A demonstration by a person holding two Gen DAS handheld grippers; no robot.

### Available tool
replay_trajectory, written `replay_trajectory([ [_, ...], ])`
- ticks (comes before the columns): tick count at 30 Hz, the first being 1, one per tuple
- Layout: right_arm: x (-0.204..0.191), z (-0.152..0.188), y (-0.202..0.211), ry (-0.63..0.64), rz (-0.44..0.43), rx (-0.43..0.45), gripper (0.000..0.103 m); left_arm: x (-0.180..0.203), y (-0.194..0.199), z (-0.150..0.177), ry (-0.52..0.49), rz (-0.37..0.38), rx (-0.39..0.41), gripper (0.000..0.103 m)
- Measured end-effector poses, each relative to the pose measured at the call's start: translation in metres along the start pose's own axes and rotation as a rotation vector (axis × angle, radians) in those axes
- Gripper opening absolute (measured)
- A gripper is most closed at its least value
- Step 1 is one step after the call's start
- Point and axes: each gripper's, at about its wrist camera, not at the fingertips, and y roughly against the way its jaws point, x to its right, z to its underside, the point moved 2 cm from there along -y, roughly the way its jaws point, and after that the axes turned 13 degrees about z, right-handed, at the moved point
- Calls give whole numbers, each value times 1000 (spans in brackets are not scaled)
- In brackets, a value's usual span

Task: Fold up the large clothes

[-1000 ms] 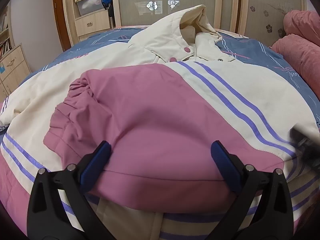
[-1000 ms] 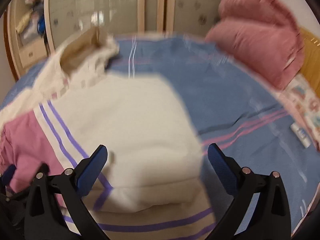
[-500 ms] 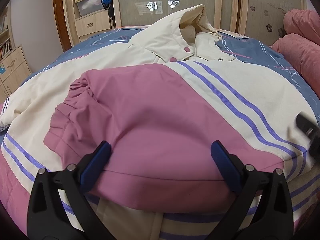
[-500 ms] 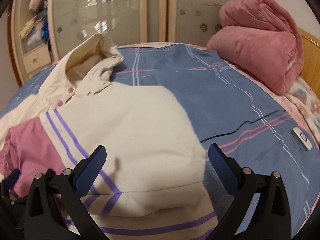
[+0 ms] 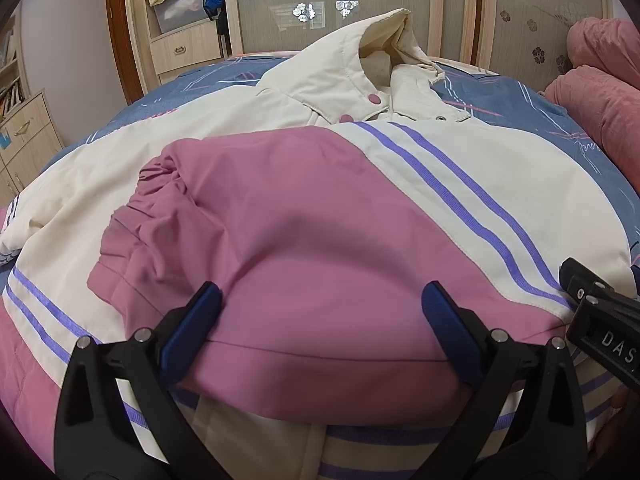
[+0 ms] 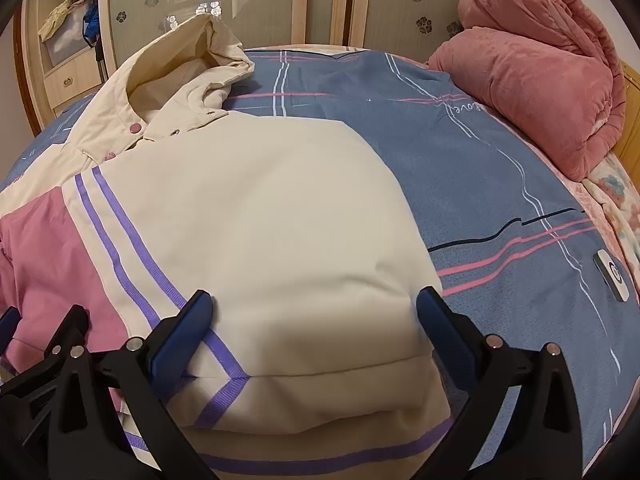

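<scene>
- Your left gripper (image 5: 320, 320) has not shifted over the past second: its jaws stand wide apart, holding nothing, poised over the pink sleeve (image 5: 304, 240) that lies folded across the front of the jacket (image 5: 460, 184).
- Your right gripper (image 6: 316, 320) is what changed. A second ago its view was blurred and swinging; now it is sharp and settled low over the cream right-hand fold of the jacket (image 6: 260, 220), jaws spread and empty.
- In the left wrist view the right gripper (image 5: 600, 320) has come further into the lower right corner, so the two tools now sit just beside each other along the near edge.
- The jacket lies on the bed (image 6: 480, 152), hood (image 6: 188, 52) pointing away from you, with the right sleeve turned in over the chest; the left side is still spread out toward the bed's left edge.
- My reading: the right-side fold is laid down and released, and you are lined up for the next one. That likely means gripping the near hem, or turning in the left side.
- The padded fabric looks springy, so the folded sleeve may lift if you drag the hem.
- The pink quilt (image 6: 540, 72) sits well apart, out of your way.
</scene>
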Motion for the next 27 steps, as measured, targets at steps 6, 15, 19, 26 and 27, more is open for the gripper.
replay_trajectory([
  [6,-1,0,0,-1,-1,0,102,0,0,0,0,-1,0,101],
  [15,0,1,1,1,0,0,102,0,0,-1,2,1,-3,101],
  [19,0,1,0,3,-1,-2,102,-1,13,-12,1,50,16,101],
  [26,-2,2,-1,9,4,-4,102,-22,-18,-24,-5,8,-116,101],
  [27,-2,2,-1,10,6,-3,102,-20,-17,-23,-28,-2,-99,101],
])
